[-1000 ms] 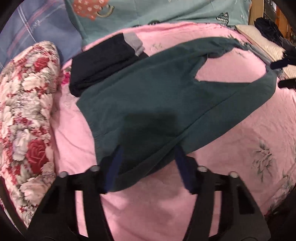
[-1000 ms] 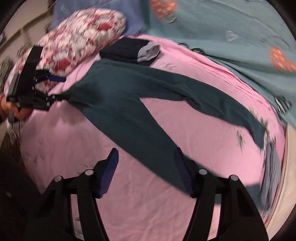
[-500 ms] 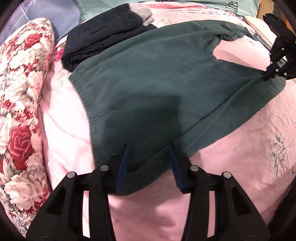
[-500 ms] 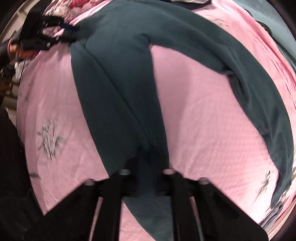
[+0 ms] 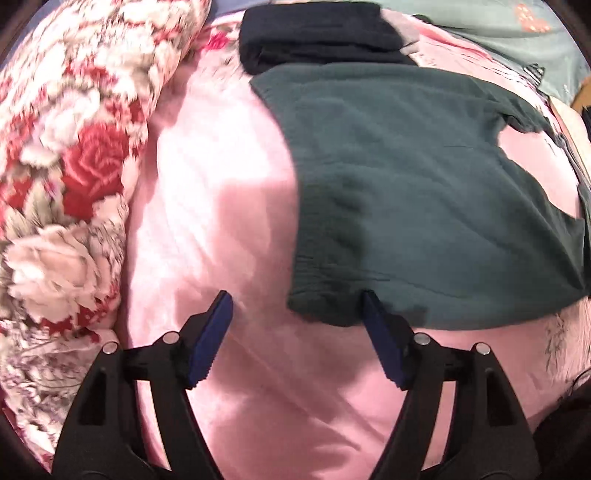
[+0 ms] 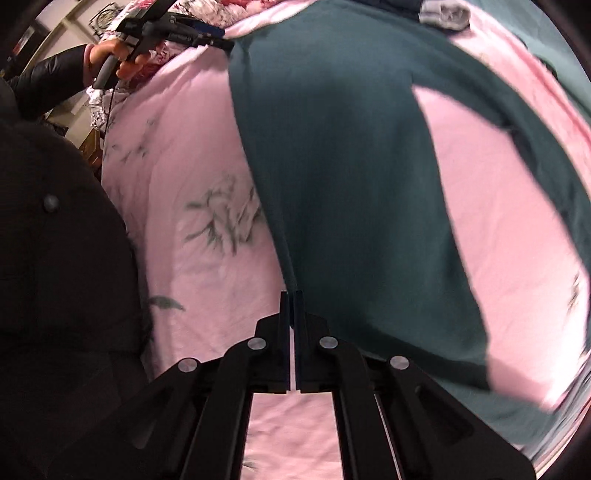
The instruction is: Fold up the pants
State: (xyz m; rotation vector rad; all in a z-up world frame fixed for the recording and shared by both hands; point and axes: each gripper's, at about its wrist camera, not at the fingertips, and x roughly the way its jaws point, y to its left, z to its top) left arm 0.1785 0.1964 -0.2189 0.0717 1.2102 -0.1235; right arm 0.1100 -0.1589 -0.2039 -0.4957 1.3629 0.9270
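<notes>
Dark green pants [image 5: 406, 184] lie spread on the pink bed sheet [image 5: 221, 221], legs splayed apart. My left gripper [image 5: 294, 295] points down at the waistband corner. Its jaws are opening. The corner lies between them beside the right finger [image 5: 380, 339], and no pad presses it. In the right wrist view the pants [image 6: 332, 166] run down to my right gripper [image 6: 291, 295], which is shut on the edge of the near leg. That view also shows the left gripper [image 6: 207, 35] in a hand [image 6: 122, 55] at the waist end.
A floral pillow [image 5: 74, 166] borders the sheet on the left. A folded dark garment [image 5: 321, 33] sits just beyond the waistband, with a teal blanket [image 5: 498, 33] behind it. The person's dark clothing [image 6: 55, 258] fills the left of the right wrist view.
The left jaws held the waistband corner, then spread wide and let it drop onto the sheet. The right gripper came down from open above the leg and shut on its edge.
</notes>
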